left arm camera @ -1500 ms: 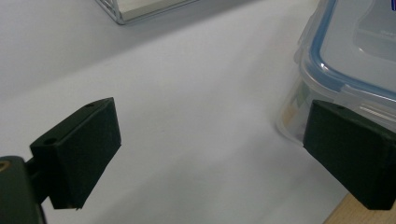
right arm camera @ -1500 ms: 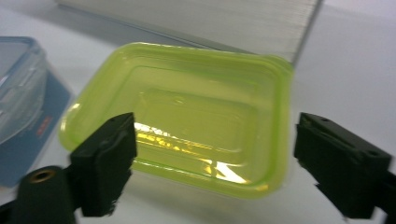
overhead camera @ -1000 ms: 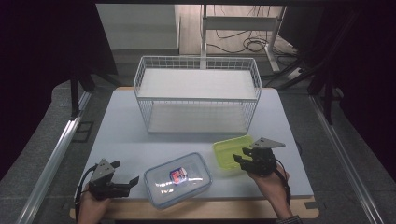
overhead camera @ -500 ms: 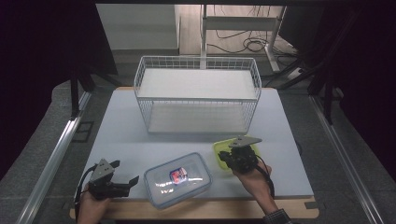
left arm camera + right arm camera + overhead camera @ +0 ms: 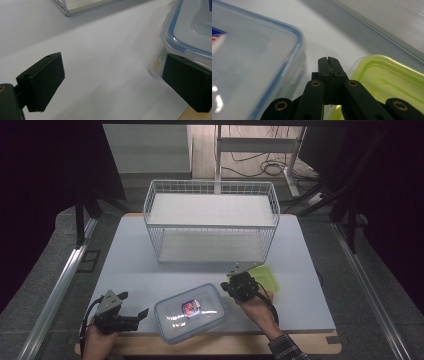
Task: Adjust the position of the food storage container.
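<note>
The right gripper (image 5: pixel 239 285), jaws pressed together on nothing, sat between the clear box (image 5: pixel 190 312) and green lid (image 5: pixel 265 277); the left gripper (image 5: pixel 132 316) gaped beside the box.

A lab-like recording room is showing here — black curtains (image 5: pixel 50 165) hanging at both sides, cables (image 5: pixel 265 167) trailing across the floor at upper centre, metal rails (image 5: pixel 60 285) flanking the table (image 5: pixel 130 265).

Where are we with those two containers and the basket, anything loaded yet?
Nothing looks loaded: the wire basket holds no container. In hand: the right gripper, jaws shut on nothing, sits between the clear container and the green container; the left gripper is open beside the clear one. Both containers remain on the table.
</note>
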{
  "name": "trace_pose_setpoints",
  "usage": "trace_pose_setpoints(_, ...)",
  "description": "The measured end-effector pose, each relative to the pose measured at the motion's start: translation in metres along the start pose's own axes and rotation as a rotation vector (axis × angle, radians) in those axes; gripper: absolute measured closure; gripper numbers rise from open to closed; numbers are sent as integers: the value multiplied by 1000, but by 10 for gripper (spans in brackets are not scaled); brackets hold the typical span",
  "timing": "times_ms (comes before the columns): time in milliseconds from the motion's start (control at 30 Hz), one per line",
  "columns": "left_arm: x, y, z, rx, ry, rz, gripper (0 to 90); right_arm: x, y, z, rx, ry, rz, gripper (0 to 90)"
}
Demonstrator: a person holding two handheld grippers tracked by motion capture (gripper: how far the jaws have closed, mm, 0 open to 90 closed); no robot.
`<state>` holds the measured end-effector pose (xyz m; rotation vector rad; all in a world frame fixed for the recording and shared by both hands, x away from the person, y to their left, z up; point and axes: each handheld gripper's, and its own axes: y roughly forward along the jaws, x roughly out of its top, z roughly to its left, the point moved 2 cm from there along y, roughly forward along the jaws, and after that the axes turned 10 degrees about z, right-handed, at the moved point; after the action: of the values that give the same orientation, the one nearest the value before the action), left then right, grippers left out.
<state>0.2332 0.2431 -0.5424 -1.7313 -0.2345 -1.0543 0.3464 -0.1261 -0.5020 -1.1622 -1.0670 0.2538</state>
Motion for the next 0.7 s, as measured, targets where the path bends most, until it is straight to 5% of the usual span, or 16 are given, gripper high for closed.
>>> trace_pose_setpoints(200,0,0,0,1,0,2,43,3,3,-8,4,28,-9,895)
trace_pose_setpoints(700,0,0,1,-4,-5,7,47,-6,-1,-46,-108,113,4,895)
